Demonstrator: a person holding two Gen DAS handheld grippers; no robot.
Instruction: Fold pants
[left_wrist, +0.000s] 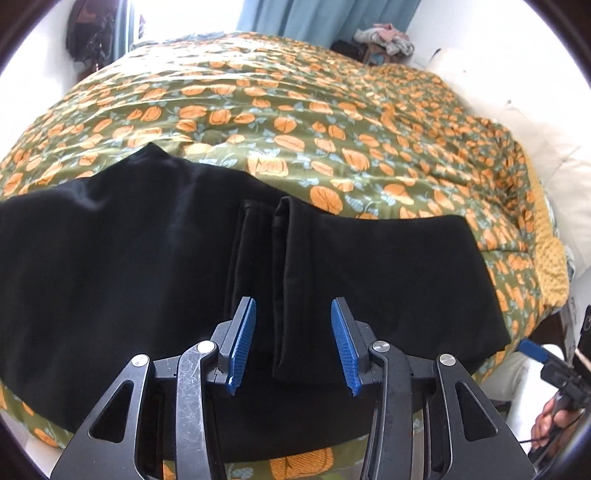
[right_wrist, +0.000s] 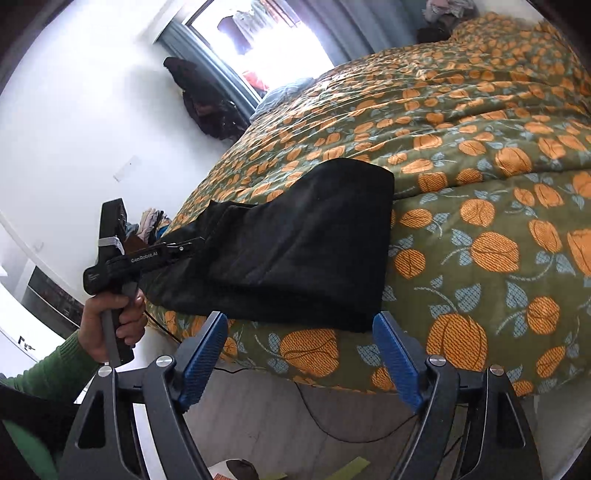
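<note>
Black pants (left_wrist: 122, 258) lie partly folded along the near edge of the bed, with a folded-over end (left_wrist: 369, 273) on the right. My left gripper (left_wrist: 293, 306) is open just above the fold edge in the middle, holding nothing. In the right wrist view the pants (right_wrist: 295, 251) lie on the bed's corner. My right gripper (right_wrist: 299, 332) is open and empty, off the bed's edge, just short of the pants' near edge. The left gripper (right_wrist: 184, 251) shows there at the pants' left end.
The bed (left_wrist: 295, 122) has a green quilt with orange pumpkins. White pillows (left_wrist: 554, 155) lie at the right. A pile of clothes (left_wrist: 384, 37) sits beyond the bed. Floor with a black cable (right_wrist: 332, 424) lies below the bed edge. A window (right_wrist: 266, 33) is behind.
</note>
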